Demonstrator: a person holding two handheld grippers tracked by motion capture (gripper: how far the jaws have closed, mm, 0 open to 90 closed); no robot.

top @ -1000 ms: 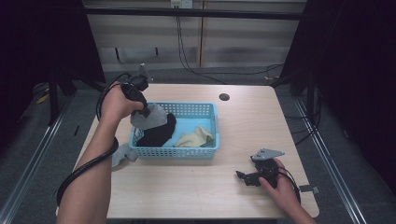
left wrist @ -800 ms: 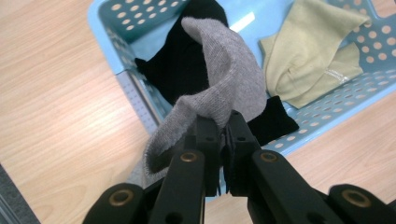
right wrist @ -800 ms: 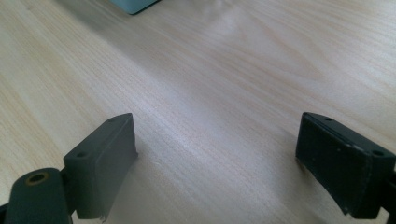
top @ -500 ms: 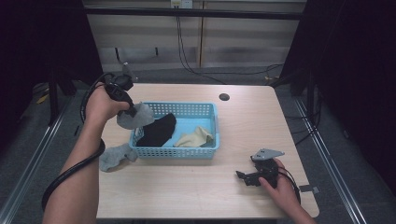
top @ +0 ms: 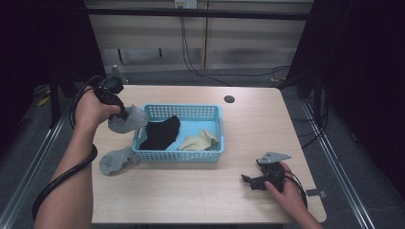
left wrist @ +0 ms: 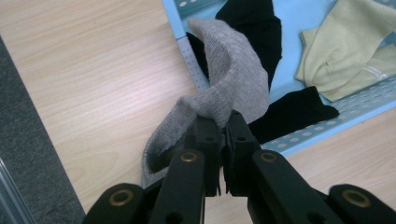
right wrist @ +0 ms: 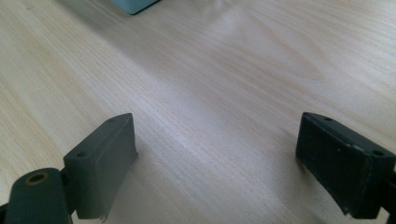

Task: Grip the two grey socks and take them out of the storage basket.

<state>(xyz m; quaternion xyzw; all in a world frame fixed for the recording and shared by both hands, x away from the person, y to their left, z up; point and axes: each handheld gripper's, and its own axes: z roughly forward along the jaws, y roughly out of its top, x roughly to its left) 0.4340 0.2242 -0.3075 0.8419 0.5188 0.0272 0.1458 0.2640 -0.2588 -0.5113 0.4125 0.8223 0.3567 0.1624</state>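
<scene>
The left gripper (top: 123,114) is lifting a grey sock (left wrist: 233,84) out past the left wall of the blue basket (top: 217,129). To do this step well, I think the hand should carry the sock clear of the wall and set it down flat on the table (top: 191,191), just left of the basket, next to the other grey sock (top: 114,160) (they look like a pair).

The left jaws are squeezed tight on a fold of the sock, and the rest hangs loose. A black sock (top: 160,133) and a yellowish sock (top: 198,141) lie inside the basket.

The right gripper (top: 250,181) rests on the table, well to the right of the basket, with its jaws wide apart and nothing between them.
</scene>
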